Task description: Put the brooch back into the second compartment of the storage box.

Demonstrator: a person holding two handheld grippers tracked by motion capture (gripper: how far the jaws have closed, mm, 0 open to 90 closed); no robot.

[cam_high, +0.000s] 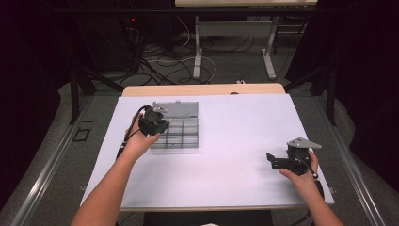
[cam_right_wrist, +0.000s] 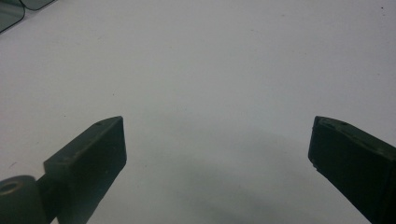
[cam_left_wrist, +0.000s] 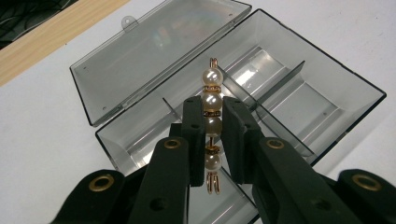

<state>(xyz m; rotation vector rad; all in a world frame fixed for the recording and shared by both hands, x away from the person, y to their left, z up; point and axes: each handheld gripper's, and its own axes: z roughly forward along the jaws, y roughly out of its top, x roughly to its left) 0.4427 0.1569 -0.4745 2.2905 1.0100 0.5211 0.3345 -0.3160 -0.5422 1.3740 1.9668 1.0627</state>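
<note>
The left gripper [cam_left_wrist: 208, 123] has its jaws closed on a pearl bar [cam_left_wrist: 211, 122], a short string of cream beads with gold spacers and a small wire loop at each end. It hangs upright between the pads over the open compartment box [cam_left_wrist: 327, 100], which sits toward the far left corner of the table [cam_high: 235, 136]. The pads pinch the two middle beads, leaving one bead and a loop free above and below.

The piece looks light, so weight should be no trouble; slip is the concern. Round, glossy beads give the flat pads little to bite on, and the bar could pivot or squirt out if the pinch shifts. The wire core and end loops look thin enough to bend (a hard squeeze is probably unwise), so holding across the beads at the middle, as here, seems the sound choice.

The box's lid [cam_left_wrist: 154, 51] lies flat behind it toward the far edge, out of the way. Thin upright dividers [cam_left_wrist: 275, 84] split the tray into narrow cells, and their top edges are what the lower loop could catch on. The bar would have to be tipped lengthwise along a cell to fit.

The right gripper [cam_high: 282, 161] rests near the right edge of the table, jaws spread wide with nothing between them, well apart from the box. Bare table lies between the two, leaving ample room.
</note>
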